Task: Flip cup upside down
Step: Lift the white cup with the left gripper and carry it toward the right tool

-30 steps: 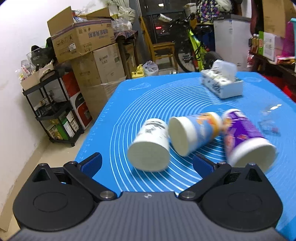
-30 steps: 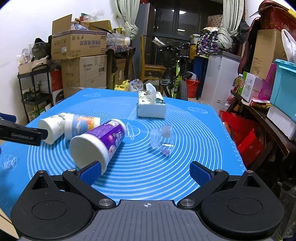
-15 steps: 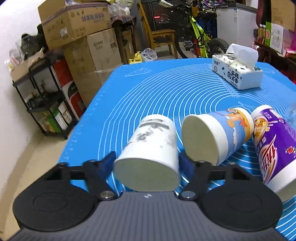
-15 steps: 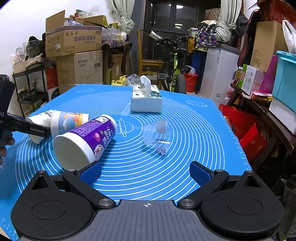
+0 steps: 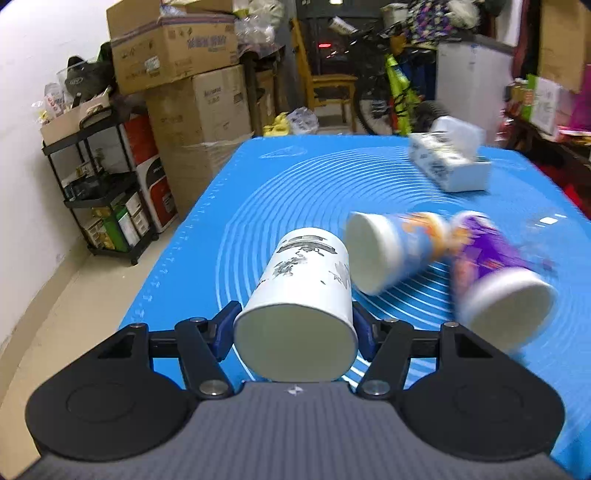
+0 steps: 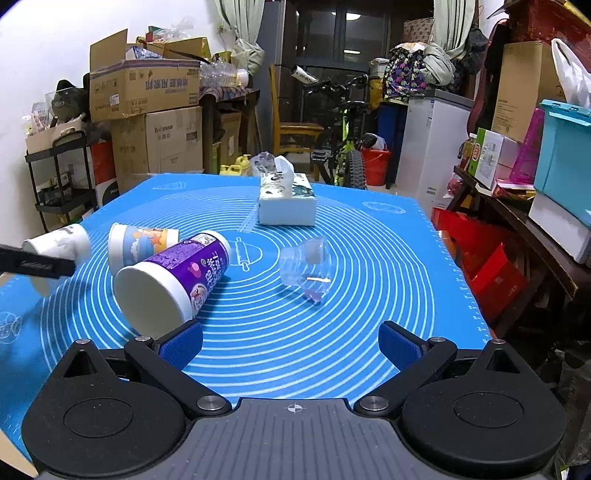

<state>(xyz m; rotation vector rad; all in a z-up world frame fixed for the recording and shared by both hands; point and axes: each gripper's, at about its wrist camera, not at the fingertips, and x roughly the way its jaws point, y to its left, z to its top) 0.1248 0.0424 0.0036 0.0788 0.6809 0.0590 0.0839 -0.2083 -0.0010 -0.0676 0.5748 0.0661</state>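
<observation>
Indoor artificial light, moderate. Ceiling lamp (image 6: 352,16) visible far back, right wrist view. Blue mat (image 6: 369,258) evenly lit, soft shadows under cups. Fisheye bending at edges, dark vignette in corners, both views. Left wrist view: motion blur heavy on purple cup (image 5: 498,273) and tissue box (image 5: 450,162); white cup (image 5: 303,291) sharp. Right wrist view sharp; slight glare on clear plastic cup (image 6: 306,269).

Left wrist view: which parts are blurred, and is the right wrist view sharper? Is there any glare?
Left wrist view: the white cup in the left gripper is sharp; the purple cup and tissue box are smeared by motion. Right wrist view: sharp throughout, with curved fisheye edges and small highlights on the clear plastic cup.
</observation>
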